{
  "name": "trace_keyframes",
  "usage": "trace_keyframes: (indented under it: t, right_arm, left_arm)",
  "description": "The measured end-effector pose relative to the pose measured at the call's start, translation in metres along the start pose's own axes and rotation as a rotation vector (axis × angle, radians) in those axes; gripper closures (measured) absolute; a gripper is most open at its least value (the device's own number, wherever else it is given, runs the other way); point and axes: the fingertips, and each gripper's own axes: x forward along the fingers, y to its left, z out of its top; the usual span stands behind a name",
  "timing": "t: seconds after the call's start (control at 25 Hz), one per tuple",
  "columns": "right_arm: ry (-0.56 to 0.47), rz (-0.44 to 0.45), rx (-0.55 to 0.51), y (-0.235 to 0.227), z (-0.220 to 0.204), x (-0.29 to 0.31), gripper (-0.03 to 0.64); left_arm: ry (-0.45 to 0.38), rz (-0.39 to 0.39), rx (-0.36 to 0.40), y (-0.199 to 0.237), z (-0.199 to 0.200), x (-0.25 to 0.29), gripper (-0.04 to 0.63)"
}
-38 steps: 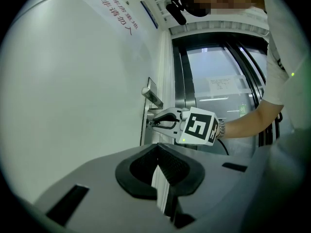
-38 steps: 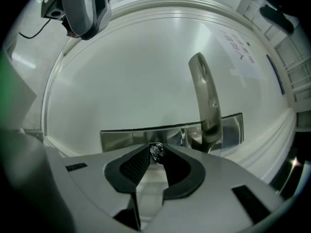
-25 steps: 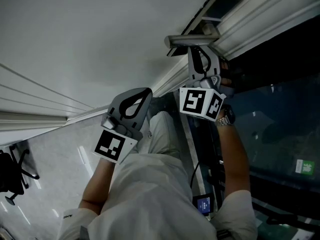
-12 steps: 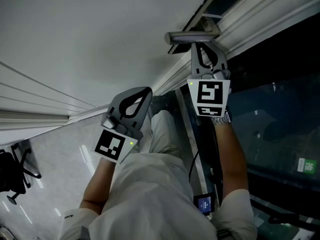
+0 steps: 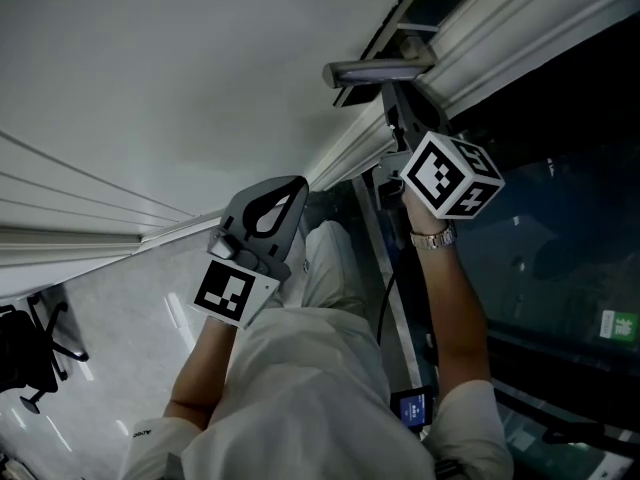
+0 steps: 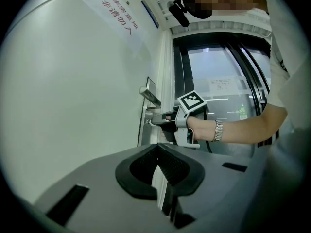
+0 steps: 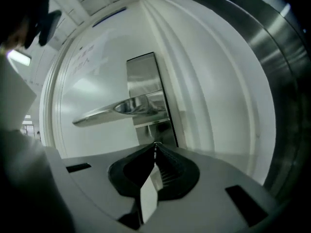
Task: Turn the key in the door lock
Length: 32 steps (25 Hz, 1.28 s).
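The key (image 7: pixel 154 142) lies dead ahead of the right hand-held gripper (image 7: pixel 155 148), right at its tips and just below the handle (image 7: pixel 121 108) — only a small glint of it shows there. The jaws are pinched together, seemingly on the key's head. Its shaft appears to run along the gripper's own pointing line into the lock (image 7: pixel 160 130), so any turn would be a roll about that line. The left hand-held gripper (image 6: pixel 156 148), jaws together on nothing, hangs well back from the door (image 7: pixel 97 81) — the right one is plainly nearer.
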Motion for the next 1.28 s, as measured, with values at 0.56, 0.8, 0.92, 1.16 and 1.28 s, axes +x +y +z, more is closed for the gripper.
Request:
trace_keyframes:
  t: [0.56, 0.8, 0.92, 1.16, 1.28]
  right_arm:
    - [-0.064, 0.163, 0.752, -0.012, -0.003, -0.001, 0.603]
    - [-0.044, 0.164, 0.451, -0.007, -0.002, -0.003, 0.462]
    - [-0.009, 0.124, 0.065, 0.003, -0.002, -0.013, 0.417]
    - [0.048, -0.031, -0.776, 0.020, -0.004, -0.025, 0.416]
    - [0.090, -0.082, -1.042, 0.022, -0.013, -0.025, 0.416]
  left_arm:
    - [0.004, 0.014, 0.011, -0.004, 0.001, -0.010, 0.591]
    - [0.017, 0.035, 0.010, 0.000, -0.003, -0.019, 0.591]
    - [0.025, 0.042, 0.015, 0.004, -0.005, -0.023, 0.591]
    - [0.026, 0.042, 0.027, 0.004, -0.002, -0.024, 0.591]
    - [0.030, 0.028, 0.036, 0.000, -0.004, -0.021, 0.591]
